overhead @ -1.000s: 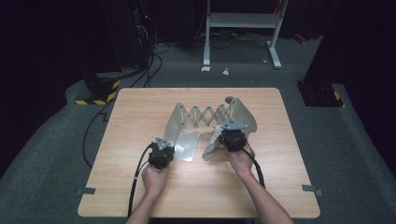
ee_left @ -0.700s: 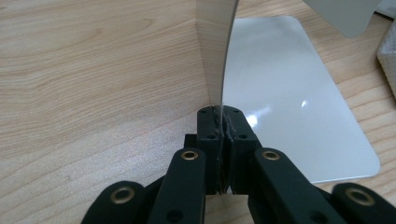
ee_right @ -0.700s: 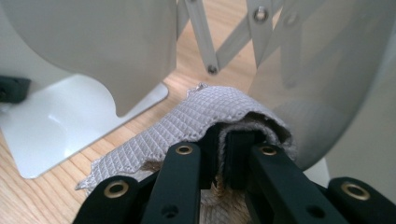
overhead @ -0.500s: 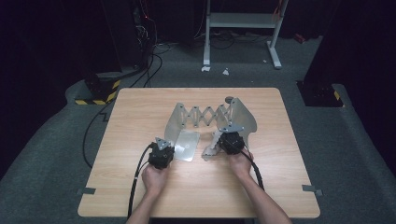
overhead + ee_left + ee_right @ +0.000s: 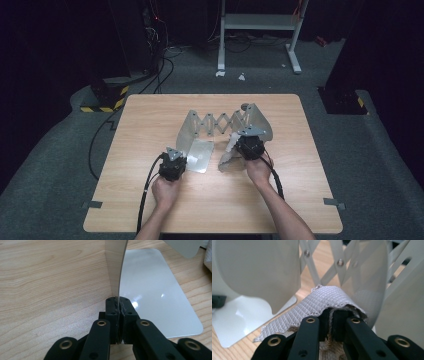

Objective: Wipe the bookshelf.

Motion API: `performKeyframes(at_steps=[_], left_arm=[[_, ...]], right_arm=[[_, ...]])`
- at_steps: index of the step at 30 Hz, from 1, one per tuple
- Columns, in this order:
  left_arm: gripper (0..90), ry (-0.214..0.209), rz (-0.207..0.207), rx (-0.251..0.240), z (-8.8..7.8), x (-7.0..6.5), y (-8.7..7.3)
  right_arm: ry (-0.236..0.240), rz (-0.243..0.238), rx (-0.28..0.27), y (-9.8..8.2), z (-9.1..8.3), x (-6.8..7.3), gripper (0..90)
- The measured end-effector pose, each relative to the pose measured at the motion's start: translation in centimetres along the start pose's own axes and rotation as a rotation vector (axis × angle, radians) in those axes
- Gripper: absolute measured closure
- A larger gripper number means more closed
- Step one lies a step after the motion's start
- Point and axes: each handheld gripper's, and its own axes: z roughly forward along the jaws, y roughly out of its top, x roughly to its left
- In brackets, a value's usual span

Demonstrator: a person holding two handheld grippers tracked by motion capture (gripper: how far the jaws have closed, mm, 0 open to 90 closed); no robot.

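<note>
An extending metal rack [image 5: 220, 122] with a scissor lattice stands mid-table between two bent end plates. My left gripper [image 5: 176, 159] [image 5: 117, 301] is shut on the near edge of the left plate's upright sheet [image 5: 115, 265]. That plate's flat foot [image 5: 155, 297] [image 5: 200, 156] lies on the wood beside it. My right gripper [image 5: 246, 149] [image 5: 334, 313] is shut on a grey woven cloth [image 5: 322, 302] [image 5: 227, 156], which drapes over the jaws in front of the right end plate [image 5: 257, 120] [image 5: 367, 277]. The lattice [image 5: 329, 267] rises behind the cloth.
The wooden table [image 5: 150, 115] has bare wood around the rack and along its front edge. A small grey knob [image 5: 244, 106] sits behind the right plate. Cables [image 5: 147, 185] trail from both grippers toward the person. A white stand [image 5: 260, 22] is on the floor beyond the table.
</note>
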Motion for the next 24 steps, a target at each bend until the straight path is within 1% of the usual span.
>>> performKeyframes(at_steps=[4,8,13,20,24], left_arm=[[86.0,0.001,0.001,0.0,0.0,0.0,0.0],[86.0,0.002,0.0,0.0,0.0,-0.1,0.0],[86.0,0.002,0.002,0.0,0.0,0.0,0.0],[86.0,0.001,0.0,0.0,0.0,0.0,0.0],[86.0,0.0,0.0,0.0,0.0,0.0,0.0]], right_arm=[[-0.001,0.011,-0.02,0.7,-0.5,-0.1,85.8],[-0.008,-0.008,-0.039,1.5,-0.7,0.3,85.8],[-0.015,-0.013,-0.04,1.8,-0.5,0.3,85.9],[-0.02,-0.024,-0.016,1.5,0.2,0.3,85.8],[-0.018,-0.039,0.011,0.9,0.8,0.8,85.9]])
